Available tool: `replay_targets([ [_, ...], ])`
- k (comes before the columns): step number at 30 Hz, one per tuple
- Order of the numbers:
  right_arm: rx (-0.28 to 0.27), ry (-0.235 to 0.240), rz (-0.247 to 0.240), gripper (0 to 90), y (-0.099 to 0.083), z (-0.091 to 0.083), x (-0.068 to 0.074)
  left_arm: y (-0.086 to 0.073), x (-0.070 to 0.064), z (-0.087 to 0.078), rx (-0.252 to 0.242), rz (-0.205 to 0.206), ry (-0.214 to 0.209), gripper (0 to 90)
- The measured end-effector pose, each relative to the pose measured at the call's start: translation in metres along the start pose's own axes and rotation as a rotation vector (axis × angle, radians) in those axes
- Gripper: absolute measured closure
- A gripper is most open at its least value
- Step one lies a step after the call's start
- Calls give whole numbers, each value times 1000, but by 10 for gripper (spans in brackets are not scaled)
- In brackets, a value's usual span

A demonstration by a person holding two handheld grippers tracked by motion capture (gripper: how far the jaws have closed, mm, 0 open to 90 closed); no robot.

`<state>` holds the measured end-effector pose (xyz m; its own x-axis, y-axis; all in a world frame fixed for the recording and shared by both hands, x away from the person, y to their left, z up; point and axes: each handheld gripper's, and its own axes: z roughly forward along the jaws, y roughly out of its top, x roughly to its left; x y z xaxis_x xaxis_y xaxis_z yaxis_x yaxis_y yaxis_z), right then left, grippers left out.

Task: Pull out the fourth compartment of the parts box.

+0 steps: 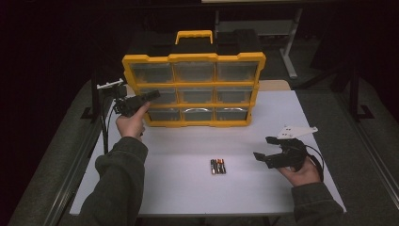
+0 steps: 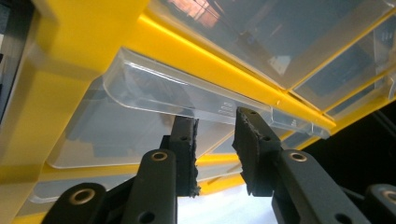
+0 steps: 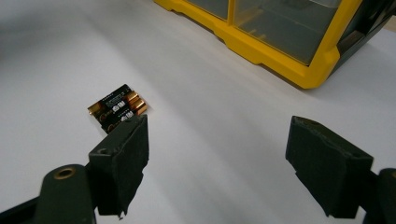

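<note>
A yellow organizer case (image 1: 194, 58) stands upright at the back of the white table (image 1: 179, 188), with rows of clear drawers. My left gripper (image 1: 153, 96) is at the left drawer of the middle row (image 1: 167, 97). In the left gripper view its jaws (image 2: 215, 122) stand slightly apart, open, their tips right under that drawer's clear pull lip (image 2: 163, 91). Three batteries (image 1: 218, 166) lie side by side at the table's front centre. My right gripper (image 1: 262, 148) hovers to their right, wide open and empty. In the right gripper view the batteries (image 3: 116, 109) lie just beyond its left jaw.
The case has a yellow carry handle (image 1: 194, 34) on top and its yellow frame (image 3: 280, 60) shows at the top of the right gripper view. Dark floor surrounds the table, with a table leg frame (image 1: 289, 52) behind.
</note>
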<state>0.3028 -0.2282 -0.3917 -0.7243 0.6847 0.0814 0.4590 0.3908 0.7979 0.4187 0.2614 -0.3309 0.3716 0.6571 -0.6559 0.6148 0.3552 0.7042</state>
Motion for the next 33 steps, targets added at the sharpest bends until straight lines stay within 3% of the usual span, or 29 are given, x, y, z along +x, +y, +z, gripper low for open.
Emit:
replay_targets([
  [9,3,3,-4,212,0,0,1,-4,0,1,-41,-47,-3,709],
  [20,9,6,-9,211,0,1,1,-8,5,0,-64,-130,-51,736],
  [33,17,8,-19,211,0,2,2,-11,5,-4,-65,-155,-83,741],
])
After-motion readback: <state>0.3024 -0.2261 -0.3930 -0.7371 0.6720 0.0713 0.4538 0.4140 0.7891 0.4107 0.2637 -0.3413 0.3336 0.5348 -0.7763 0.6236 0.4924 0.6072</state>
